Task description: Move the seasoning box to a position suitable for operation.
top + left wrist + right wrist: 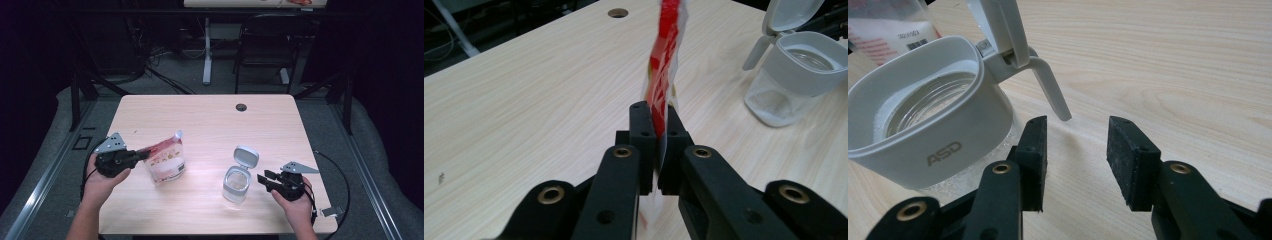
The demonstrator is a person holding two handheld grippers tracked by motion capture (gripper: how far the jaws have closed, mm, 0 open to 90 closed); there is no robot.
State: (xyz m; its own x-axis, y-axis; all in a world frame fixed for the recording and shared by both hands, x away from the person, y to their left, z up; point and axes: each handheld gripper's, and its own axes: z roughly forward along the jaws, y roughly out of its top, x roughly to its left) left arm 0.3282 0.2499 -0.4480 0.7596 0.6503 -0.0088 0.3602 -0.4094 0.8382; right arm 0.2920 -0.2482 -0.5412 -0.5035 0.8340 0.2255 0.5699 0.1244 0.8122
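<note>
While upright on the table, pouch edge pinched inside left hand-held gripper.

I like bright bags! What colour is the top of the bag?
Red. The bag has a red top edge over a white body, clearest in the left gripper view.

Counting what's sitting around the 2 grippers: 1 pouch, red/white, w/ its edge pinched betw. the left gripper jaws. 1 clear jar w/ white collar, standing just beside the right gripper, off its near jaw. 1 flip lid, hinged up on that jar's far side. 1 table lying under both, w/ 1 cable hole well beyond both grippers. 1 chair standing past the table's far edge.
</note>
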